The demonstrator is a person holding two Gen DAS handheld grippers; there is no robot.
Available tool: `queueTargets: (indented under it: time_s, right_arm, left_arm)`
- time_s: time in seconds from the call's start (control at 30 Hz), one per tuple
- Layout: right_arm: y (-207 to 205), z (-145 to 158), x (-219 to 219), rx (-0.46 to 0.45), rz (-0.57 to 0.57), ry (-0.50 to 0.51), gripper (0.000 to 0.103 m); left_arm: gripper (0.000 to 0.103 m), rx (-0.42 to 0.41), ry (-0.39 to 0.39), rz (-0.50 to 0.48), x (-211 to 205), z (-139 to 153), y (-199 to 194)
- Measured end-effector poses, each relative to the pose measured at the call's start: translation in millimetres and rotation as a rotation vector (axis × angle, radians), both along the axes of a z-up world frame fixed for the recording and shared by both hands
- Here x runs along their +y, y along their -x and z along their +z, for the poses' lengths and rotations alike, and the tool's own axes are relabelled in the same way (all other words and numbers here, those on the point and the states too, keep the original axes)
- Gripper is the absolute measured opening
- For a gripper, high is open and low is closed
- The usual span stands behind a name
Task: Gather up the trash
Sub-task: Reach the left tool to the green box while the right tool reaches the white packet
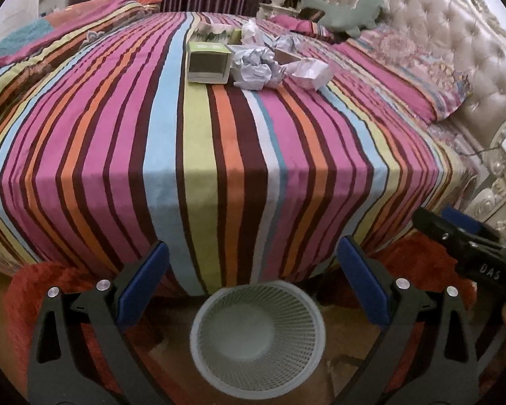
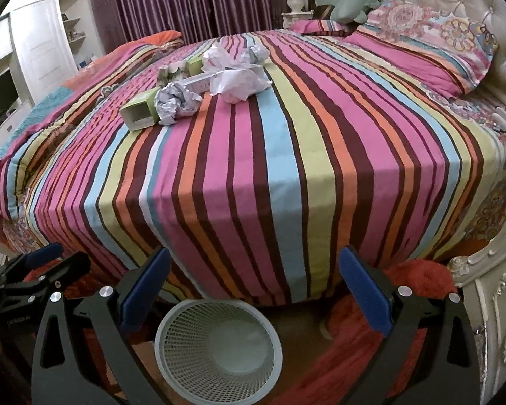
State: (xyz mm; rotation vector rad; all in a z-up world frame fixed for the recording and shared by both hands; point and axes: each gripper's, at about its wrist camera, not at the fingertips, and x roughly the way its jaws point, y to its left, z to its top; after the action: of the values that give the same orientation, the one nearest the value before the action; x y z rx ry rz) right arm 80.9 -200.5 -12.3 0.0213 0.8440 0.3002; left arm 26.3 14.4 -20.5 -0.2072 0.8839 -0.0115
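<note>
While both claws (image 1: pixel 253 283) (image 2: pixel 253 283) gape empty, blurred trash (image 1: pixel 256 67) perhaps hides more.

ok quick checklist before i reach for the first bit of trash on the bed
1. Left gripper open and holding nothing: ok.
2. Right gripper open and holding nothing: ok.
3. Mesh bin upright on the floor by the bed, nothing in it: ok.
4. Crumpled paper and green box on the striped bedspread, uncovered: ok.
5. Trash within reach: not ok, it lies far across the bed.
6. Number of pieces in the pile: cannot tell.
</note>
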Motion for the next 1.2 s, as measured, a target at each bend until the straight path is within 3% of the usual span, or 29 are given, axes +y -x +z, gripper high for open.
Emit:
queueTargets:
  time_s: [0.27,0.73,1.0,1.2]
  right_arm:
    - [-16,5,-2,-0.021,-0.004,0.041,0.096]
    - [-66,21,17,-0.060,0.028,0.017,0.096]
    - [-105,34,32,-0.107,0.037,-0.007,0.096]
    - [-152,41,40,-0.083,0.008,-0.052,0.096]
  left_arm:
    - [0.096,-0.006,0.005,0.016,19,4,-21]
    - [0.096,-0.066,-0.042,0.103,51,30,-80]
    - [0.096,-0.082,0.009,0.154,66,41,-138]
    - [0.096,-0.075,0.038,0.203,82,45,-183]
